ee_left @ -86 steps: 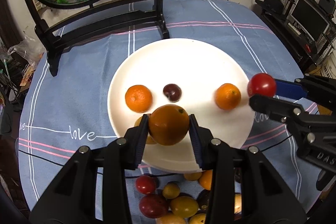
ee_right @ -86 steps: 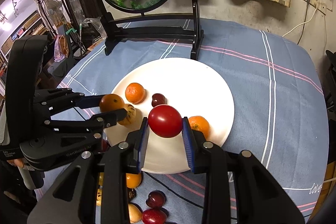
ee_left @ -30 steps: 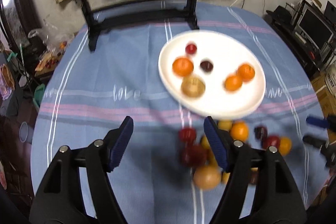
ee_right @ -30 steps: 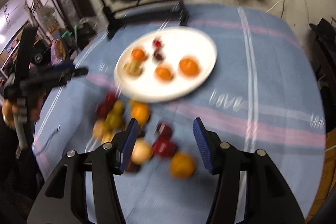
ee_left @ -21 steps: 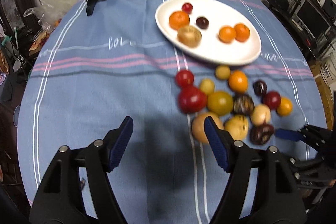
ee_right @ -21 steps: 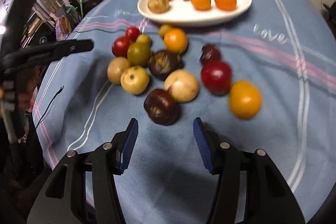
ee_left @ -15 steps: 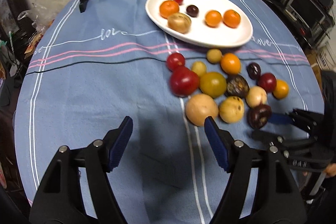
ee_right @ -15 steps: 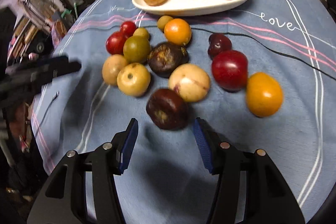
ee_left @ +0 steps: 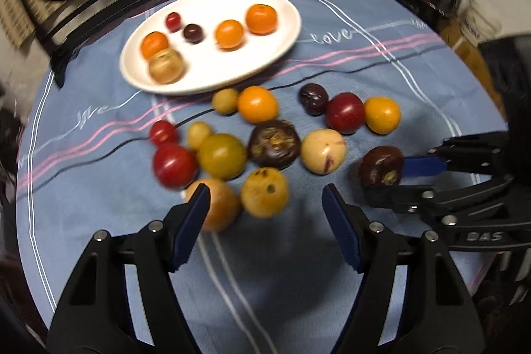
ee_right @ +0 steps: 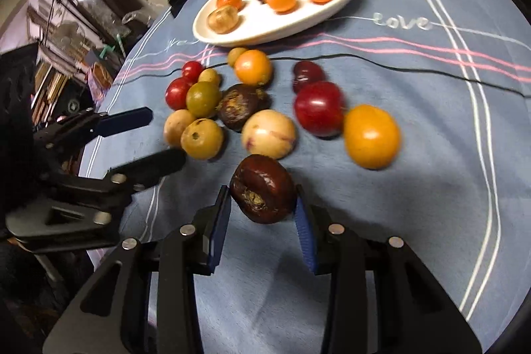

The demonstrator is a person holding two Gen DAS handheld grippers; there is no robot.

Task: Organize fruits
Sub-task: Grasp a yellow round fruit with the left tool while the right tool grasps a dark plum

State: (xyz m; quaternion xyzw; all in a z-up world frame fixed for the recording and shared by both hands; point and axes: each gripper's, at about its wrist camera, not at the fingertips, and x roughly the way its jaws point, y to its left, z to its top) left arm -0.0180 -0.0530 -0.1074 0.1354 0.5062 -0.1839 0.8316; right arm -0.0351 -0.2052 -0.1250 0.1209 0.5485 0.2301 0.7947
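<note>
Right claw closing around dark fruit

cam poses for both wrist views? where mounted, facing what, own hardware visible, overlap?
Left wrist: on the left gripper, looking down past its open fingers at loose fruit and the white plate; the right gripper shows at right.
Right wrist: on the right gripper, jaws just closing around a dark fruit; the left gripper enters at left.
Shared: plate, fruit pile, blue tablecloth.

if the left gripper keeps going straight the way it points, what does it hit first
Probably the yellow-brown fruit lying between and just ahead of the open left gripper, though the tan fruit by its left finger is close; depth is unclear.
</note>
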